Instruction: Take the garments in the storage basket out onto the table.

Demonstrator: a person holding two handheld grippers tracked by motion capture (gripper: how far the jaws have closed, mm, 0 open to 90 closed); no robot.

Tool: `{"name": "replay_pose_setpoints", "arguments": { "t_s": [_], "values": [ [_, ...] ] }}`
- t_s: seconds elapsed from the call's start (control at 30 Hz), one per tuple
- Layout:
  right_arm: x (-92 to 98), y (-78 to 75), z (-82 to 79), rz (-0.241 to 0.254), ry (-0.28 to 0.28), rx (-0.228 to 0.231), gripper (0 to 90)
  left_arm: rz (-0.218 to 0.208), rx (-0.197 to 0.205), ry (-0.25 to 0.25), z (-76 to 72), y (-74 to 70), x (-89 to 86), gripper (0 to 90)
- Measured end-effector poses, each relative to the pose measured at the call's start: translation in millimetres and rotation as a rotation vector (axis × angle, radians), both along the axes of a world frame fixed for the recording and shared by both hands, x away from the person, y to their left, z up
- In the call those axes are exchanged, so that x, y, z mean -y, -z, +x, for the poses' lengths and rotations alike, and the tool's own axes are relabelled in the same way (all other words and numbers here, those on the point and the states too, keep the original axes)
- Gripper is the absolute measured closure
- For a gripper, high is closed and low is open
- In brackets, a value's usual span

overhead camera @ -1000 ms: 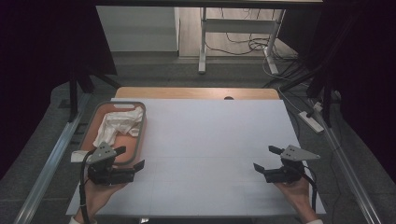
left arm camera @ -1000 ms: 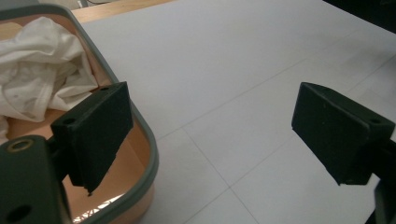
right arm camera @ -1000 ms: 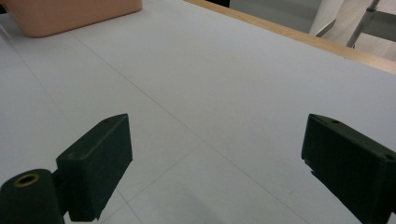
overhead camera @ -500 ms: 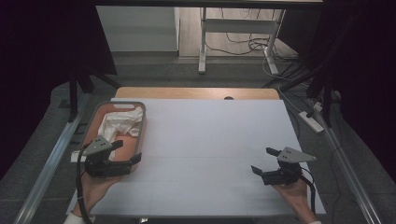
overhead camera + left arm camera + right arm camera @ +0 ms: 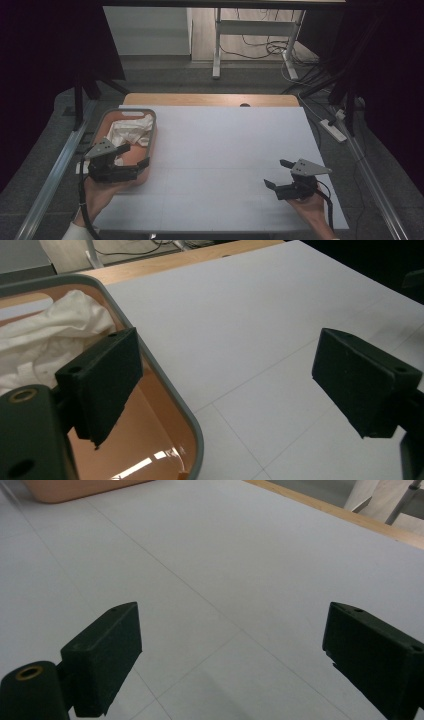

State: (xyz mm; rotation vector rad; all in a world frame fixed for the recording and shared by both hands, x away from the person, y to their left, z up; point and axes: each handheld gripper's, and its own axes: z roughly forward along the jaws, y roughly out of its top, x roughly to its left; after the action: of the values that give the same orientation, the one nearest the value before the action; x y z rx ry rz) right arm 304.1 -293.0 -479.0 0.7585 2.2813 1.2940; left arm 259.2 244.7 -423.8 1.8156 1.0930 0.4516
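Observation:
An orange basket with a grey rim [image 5: 152, 131] stands at the table's left side, with a crumpled white cloth [image 5: 129, 131] in its far half. My left gripper [image 5: 134, 155] hangs open over the basket's near right corner. In the left gripper view its jaws [image 5: 230, 380] stand wide apart and straddle the basket rim [image 5: 165, 385], with the cloth [image 5: 50, 335] beyond the left jaw. My right gripper [image 5: 276, 173] is open above the white table top [image 5: 225, 150] at the near right. Nothing lies between its jaws [image 5: 230, 655].
The white sheet covers a wooden table whose far edge [image 5: 210, 99] shows as a strip. A corner of the basket [image 5: 75, 487] shows far off in the right gripper view. Metal rails run along both sides, and cables and a power strip [image 5: 332, 130] lie on the floor.
My left gripper has moved left and away from the near table top to over the basket's near corner. The right gripper has drifted slightly left. Both stay open.

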Motion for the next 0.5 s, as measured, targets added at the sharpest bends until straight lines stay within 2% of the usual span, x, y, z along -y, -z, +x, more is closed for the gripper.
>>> {"name": "replay_pose_setpoints", "arguments": {
  "t_s": [0.3,0.5],
  "values": [
    [-2.0,1.1,2.3,-0.006,0.001,0.002,9.1,-0.015,0.012,-0.014,20.3,-10.4,-3.9,12.1],
    [-5.0,2.4,3.9,-0.018,0.001,0.004,9.2,0.014,0.003,-0.028,33.9,-11.5,-7.2,12.1]
  ]
}}
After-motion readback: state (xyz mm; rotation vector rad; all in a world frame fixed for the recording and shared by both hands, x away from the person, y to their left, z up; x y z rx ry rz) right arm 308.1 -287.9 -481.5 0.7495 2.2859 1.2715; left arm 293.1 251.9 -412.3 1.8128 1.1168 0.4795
